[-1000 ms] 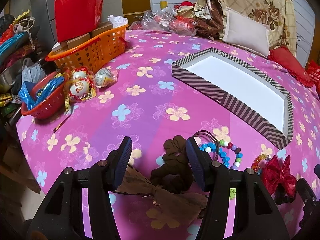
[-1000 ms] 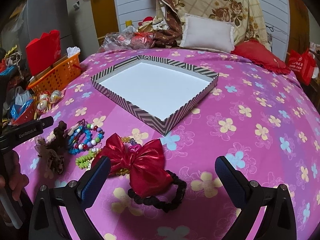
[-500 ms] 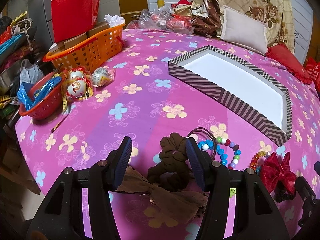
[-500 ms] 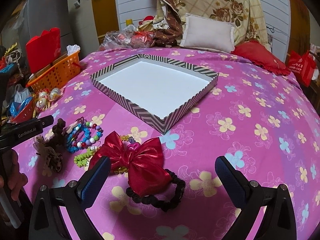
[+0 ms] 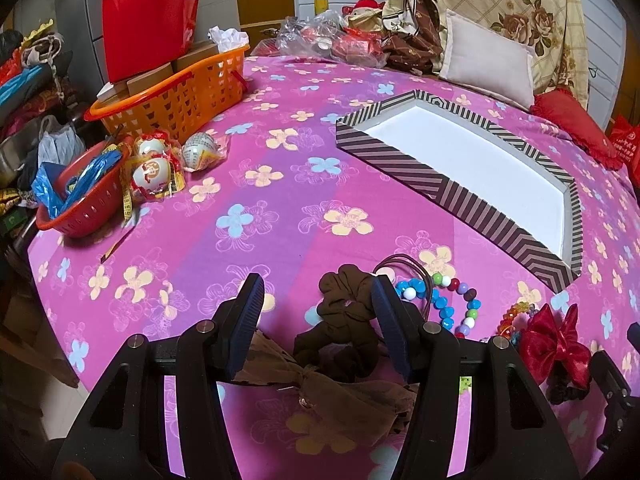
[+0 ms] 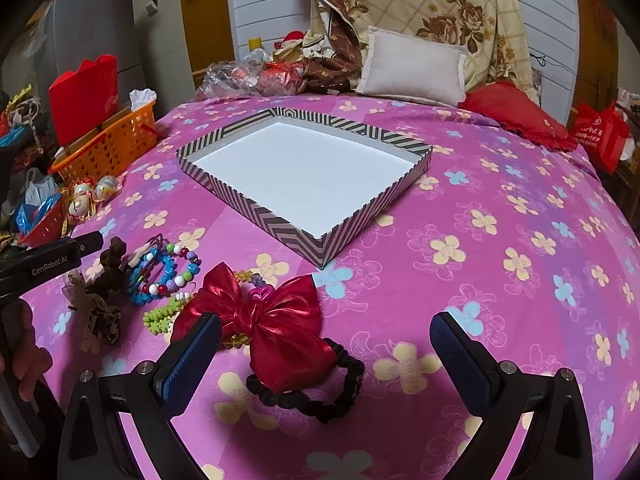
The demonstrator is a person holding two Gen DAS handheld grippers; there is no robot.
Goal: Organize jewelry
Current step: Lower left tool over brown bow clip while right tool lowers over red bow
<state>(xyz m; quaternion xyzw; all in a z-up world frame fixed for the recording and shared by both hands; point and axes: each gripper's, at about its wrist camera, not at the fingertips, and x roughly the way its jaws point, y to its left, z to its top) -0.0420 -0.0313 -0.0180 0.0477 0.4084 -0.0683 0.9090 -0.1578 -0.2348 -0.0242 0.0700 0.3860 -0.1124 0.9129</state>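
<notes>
Here, from left: I note the orange basket (image 5: 172, 92), then my left gripper (image 5: 316, 320) spread around the brown scrunchie (image 5: 340, 332), bead bracelet (image 5: 448, 300) beside; right gripper (image 6: 324, 360) wide over the red bow (image 6: 276, 320), striped tray (image 6: 280, 224) beyond.

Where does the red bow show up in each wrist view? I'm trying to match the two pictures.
Left wrist view: red bow at the far right, low, beside the bead bracelets.
Right wrist view: red bow low and left of centre, just ahead of the right gripper.
Shared landmark: the striped tray, beyond the bow in both.
</notes>
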